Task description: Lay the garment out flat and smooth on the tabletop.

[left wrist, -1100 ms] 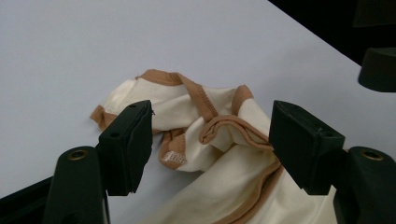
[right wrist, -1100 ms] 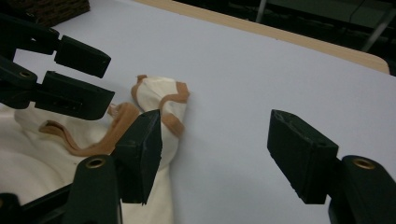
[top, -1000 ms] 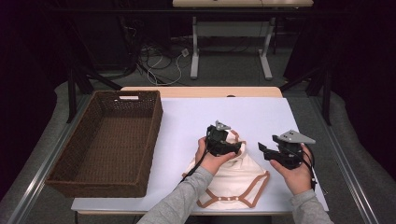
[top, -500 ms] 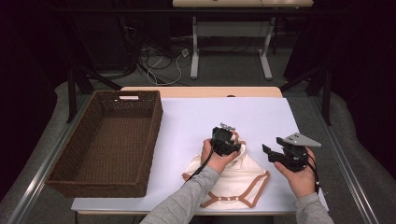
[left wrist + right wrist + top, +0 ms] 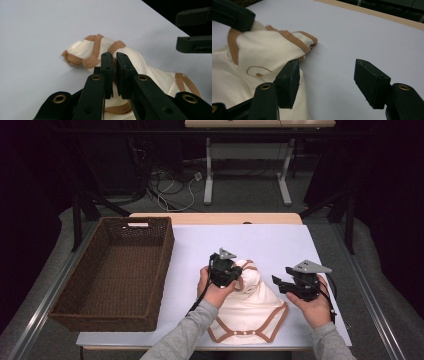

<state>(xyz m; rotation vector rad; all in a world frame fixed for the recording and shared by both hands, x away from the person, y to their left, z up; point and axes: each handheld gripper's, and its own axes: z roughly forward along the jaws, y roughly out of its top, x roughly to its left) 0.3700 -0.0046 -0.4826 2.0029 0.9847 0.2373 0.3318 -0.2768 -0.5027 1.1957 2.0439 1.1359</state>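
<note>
The left gripper has just clenched its fingers on a fold of the cream garment lying on the white counter; the right gripper hangs released beside the cloth's edge

You have one cream garment with tan trim on the table, and one brown wicker basket beside it. You hold two grippers: the left gripper and the right gripper, one in each of your two hands. There is one white table under it all, and one more table frame stands beyond.
</note>
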